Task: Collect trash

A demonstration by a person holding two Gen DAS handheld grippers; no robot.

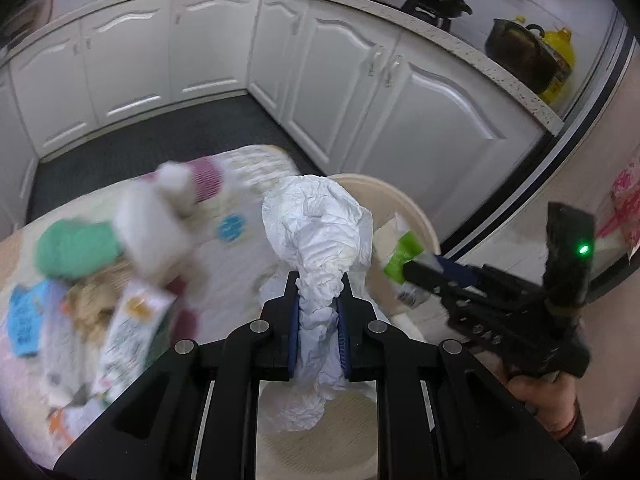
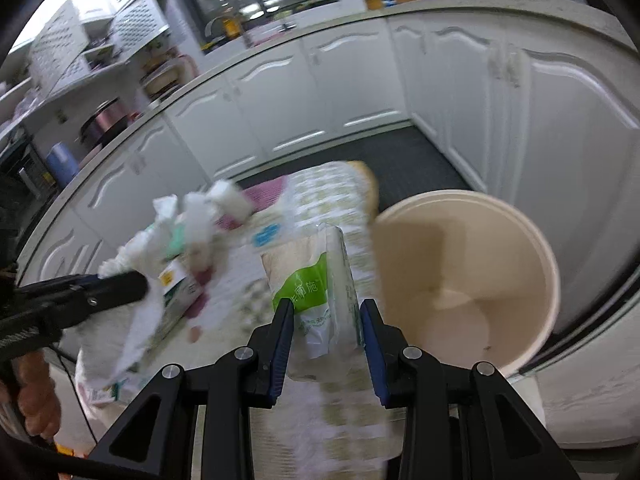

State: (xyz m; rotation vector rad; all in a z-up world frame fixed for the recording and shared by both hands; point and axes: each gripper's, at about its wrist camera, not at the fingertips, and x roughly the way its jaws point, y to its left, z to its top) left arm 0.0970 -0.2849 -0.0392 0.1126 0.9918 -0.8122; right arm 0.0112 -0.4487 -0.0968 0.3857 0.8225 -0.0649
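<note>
Right gripper (image 2: 326, 320): green-labelled tissue pack (image 2: 316, 280)

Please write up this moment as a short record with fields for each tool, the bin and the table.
left tool: shut on crumpled white paper, held up in the air
right tool: shut on green-and-white tissue pack
bin: beige, open, looks empty, to the right of the table
table: patterned cloth; blurred cartons and scraps remain at its left
</note>
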